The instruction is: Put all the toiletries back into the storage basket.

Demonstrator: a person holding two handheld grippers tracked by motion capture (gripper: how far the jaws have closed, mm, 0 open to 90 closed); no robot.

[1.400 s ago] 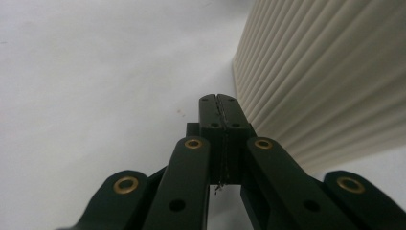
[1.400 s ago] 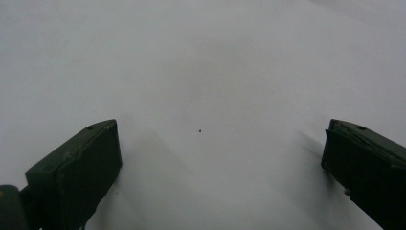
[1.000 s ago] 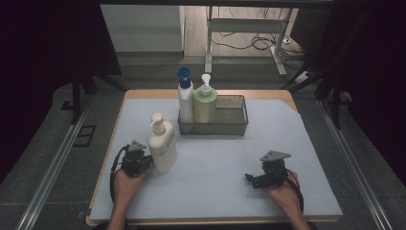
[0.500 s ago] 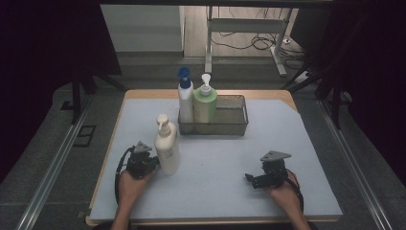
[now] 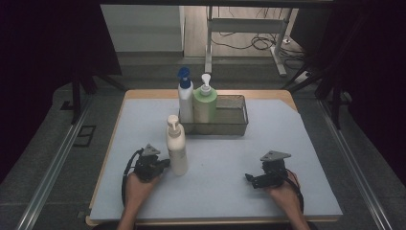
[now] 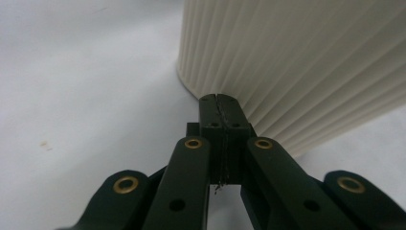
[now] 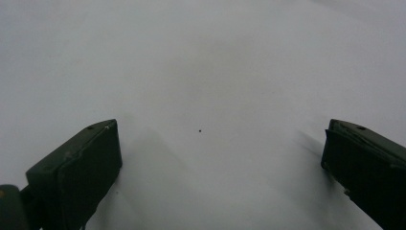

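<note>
Table (image 5: 143,96), mat (image 5: 287,143), bottle (image 5: 176,146), basket (image 5: 234,125)

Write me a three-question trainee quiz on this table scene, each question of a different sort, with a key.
1. True or false: the left tongs are clamped around the cream pump bottle.
2. How many bottles stand in the mesh basket?
A. one
B. two
C. three
3. Fill in: the right tongs rest on the pale mat with jaws ____.

Key
1. False: their jaws are shut on nothing, with the tips at the bottle's ribbed side.
2. B: the blue-capped white bottle and the green bottle.
3. open
</note>
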